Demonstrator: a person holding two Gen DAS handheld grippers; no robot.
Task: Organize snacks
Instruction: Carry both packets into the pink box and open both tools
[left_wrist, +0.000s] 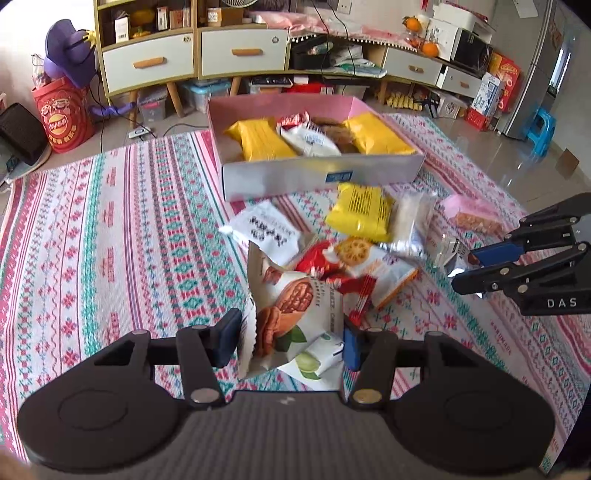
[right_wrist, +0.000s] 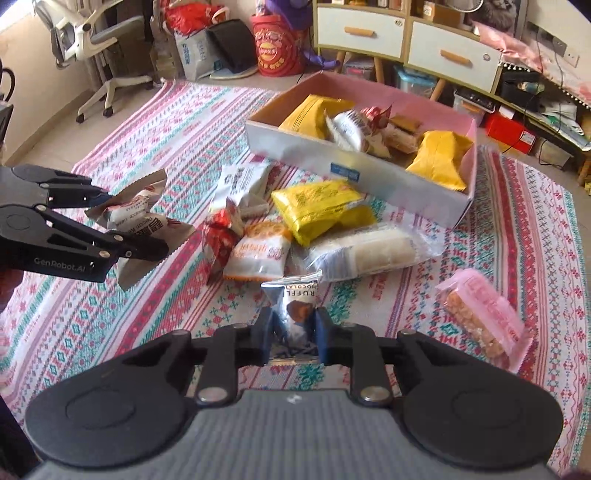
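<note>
On the patterned mat stands a shallow box (left_wrist: 288, 177), pink inside, holding yellow and white snack packets. In front of it lies a loose pile: a yellow packet (left_wrist: 360, 212), a white packet (left_wrist: 266, 229), a red one (left_wrist: 325, 266) and a pink one (left_wrist: 472, 214). My left gripper (left_wrist: 291, 343) is shut on a white pecan packet (left_wrist: 291, 306), lifted off the mat. In the right wrist view that gripper (right_wrist: 133, 225) and the pecan packet (right_wrist: 140, 218) are at the left. My right gripper (right_wrist: 293, 332) is shut on a small silver truffle chocolate packet (right_wrist: 297, 306), near the pink packet (right_wrist: 484, 317).
Beyond the mat stand white-drawered cabinets (left_wrist: 147, 66) on wooden legs with storage bins beneath. A red bucket (left_wrist: 64, 118) and a black bag are at the far left. An office chair (right_wrist: 99, 48) stands by the wall. A blue stool (left_wrist: 541, 129) and a fridge are at the right.
</note>
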